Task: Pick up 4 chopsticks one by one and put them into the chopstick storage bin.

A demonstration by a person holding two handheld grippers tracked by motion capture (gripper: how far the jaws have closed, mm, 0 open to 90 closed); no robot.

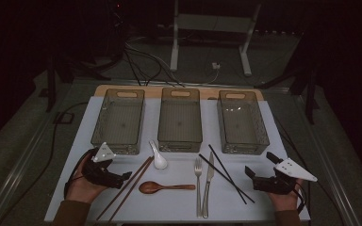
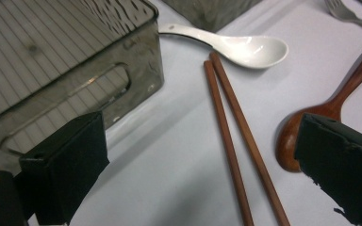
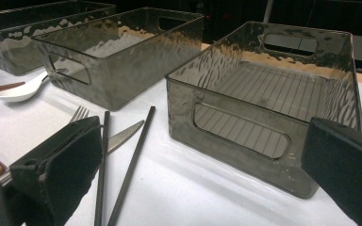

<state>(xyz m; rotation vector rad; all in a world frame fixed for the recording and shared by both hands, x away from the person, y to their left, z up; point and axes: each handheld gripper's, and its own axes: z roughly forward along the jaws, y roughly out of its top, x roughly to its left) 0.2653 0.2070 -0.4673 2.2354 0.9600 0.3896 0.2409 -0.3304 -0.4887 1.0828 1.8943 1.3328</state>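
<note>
My left gripper rests open at the mat's front left, held in a hand. In the left gripper view, its jaws stand wide apart over a pair of brown chopsticks, with a wooden spoon beside the right jaw. My right gripper sits open at the front right. The right gripper view has its jaws spread before the right bin, and black chopsticks lie by the left jaw. Neither gripper holds anything.
Three clear grey bins stand in a row at the back of the white mat. In front lie brown chopsticks, a white spoon, a wooden spoon, a fork, a knife and black chopsticks.
</note>
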